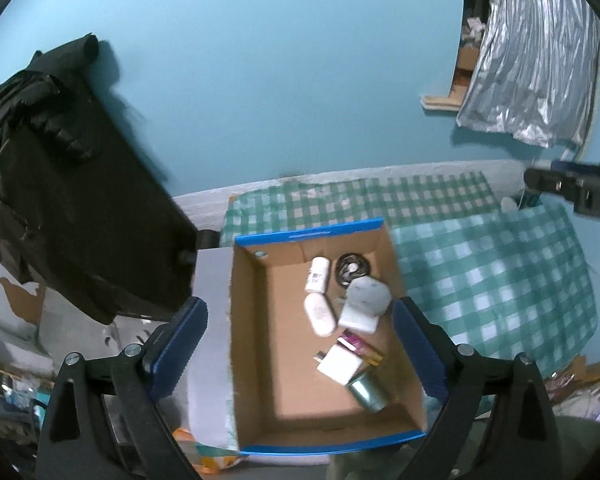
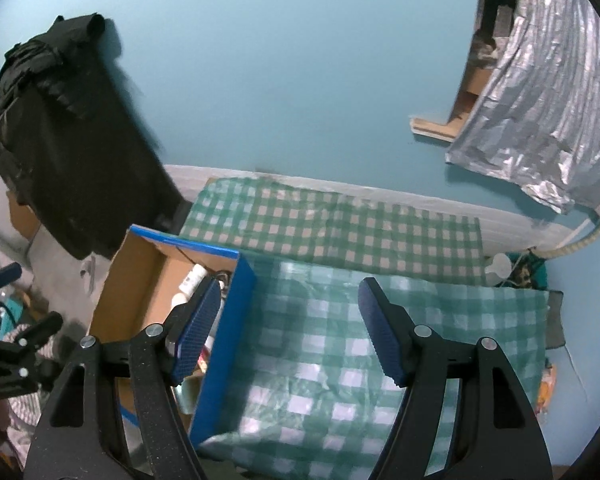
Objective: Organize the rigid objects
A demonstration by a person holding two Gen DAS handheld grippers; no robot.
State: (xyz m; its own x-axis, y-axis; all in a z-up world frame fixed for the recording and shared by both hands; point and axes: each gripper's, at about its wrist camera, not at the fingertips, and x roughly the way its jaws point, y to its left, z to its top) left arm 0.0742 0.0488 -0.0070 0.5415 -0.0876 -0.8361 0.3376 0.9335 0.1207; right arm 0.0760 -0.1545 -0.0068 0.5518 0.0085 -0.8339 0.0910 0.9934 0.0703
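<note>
Hovering my left gripper (image 1: 300, 340) above the open brown cardboard box with blue edges (image 1: 328, 232), jaws spread wide and holding nothing. The box sits on the table beside the green-and-white checked cloth (image 1: 492, 280).

Contents, all lying toward the right side of the box floor:
- white cylindrical bottle (image 1: 317, 276), on its side near the far wall
- dark round coiled object (image 1: 353, 269) just right of the bottle; blurred, kind unclear
- white oval case (image 1: 320, 314) below the bottle
- grey-and-white rounded device (image 1: 364, 304) touching the oval case
- white rectangular block (image 1: 340, 365) with a pink-and-gold packet (image 1: 360, 346) at its upper edge
- silver metallic cylinder (image 1: 367, 394), tilted, nearest me

My right gripper (image 2: 290, 326) hangs over the checked cloth at the box's blue side wall, jaws wide apart and empty; its left finger (image 2: 196, 328) overlaps the box rim in view. A black fabric-draped object (image 1: 68, 184) stands left of the box.
</note>
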